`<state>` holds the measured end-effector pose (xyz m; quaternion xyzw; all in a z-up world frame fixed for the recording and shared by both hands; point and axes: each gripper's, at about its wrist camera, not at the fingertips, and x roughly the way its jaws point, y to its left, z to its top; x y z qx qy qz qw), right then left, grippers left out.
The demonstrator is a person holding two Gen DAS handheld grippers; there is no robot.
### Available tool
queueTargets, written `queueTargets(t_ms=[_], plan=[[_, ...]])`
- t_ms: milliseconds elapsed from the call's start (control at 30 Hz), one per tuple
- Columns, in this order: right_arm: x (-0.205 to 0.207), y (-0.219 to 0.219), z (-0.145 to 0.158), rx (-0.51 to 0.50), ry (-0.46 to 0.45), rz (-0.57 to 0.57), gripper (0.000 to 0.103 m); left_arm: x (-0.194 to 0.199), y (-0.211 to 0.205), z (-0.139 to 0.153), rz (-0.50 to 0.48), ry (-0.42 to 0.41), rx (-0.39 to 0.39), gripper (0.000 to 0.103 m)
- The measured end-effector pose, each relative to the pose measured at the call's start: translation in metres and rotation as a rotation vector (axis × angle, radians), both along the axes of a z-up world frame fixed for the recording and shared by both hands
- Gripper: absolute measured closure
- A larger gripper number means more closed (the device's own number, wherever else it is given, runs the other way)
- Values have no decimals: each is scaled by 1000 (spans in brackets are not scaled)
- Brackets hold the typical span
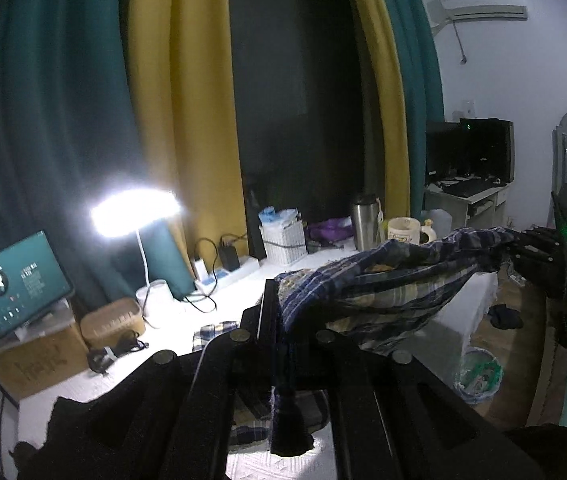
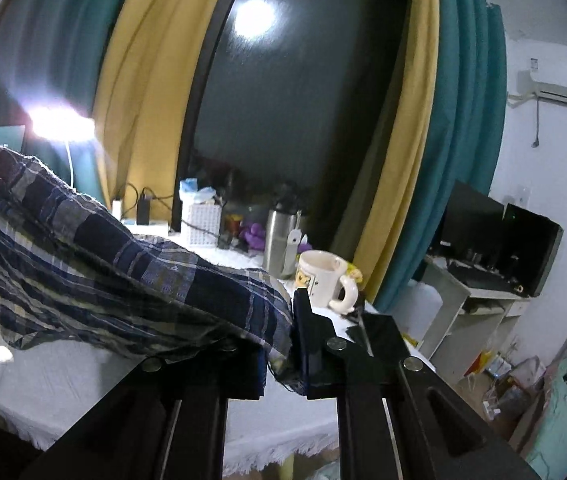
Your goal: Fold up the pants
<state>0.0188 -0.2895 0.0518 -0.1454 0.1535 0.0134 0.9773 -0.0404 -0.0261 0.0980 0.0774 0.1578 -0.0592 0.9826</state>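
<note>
The plaid pants (image 1: 383,280), soft, light and limp, sag above the worktop (image 2: 83,380) between the left gripper (image 1: 279,312) and right gripper (image 2: 283,340), each clamped on an edge; corners look best for holding.

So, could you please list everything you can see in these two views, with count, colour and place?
pants: one, blue plaid, held up over the table between both grippers
table: one, white cloth cover
desk lamp: one, white, lit, back left
tablet: one, teal screen, far left on a cardboard box
wicker basket: one, tan, beside the box
white basket: one, at the back
steel flask: one, silver, back
mug: one, cream, near the flask
curtains: teal and yellow, behind
monitors: two, black, side desk
left gripper: black, jaws shut on the pants
right gripper: black, jaws shut on the pants
</note>
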Motion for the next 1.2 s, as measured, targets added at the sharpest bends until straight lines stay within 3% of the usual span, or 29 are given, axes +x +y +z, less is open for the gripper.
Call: queueTargets(t_ms=[133, 433, 800, 1200], plan=[[-12, -3, 7, -1, -26, 1, 91, -13, -3, 4, -1, -10, 19, 100], [-4, 1, -5, -9, 25, 25, 91, 2, 5, -21, 20, 90, 19, 100], [43, 12, -5, -24, 68, 18, 91, 41, 18, -30, 24, 136, 1, 100], [109, 25, -10, -44, 125, 11, 91, 113, 42, -39, 21, 200, -32, 100]])
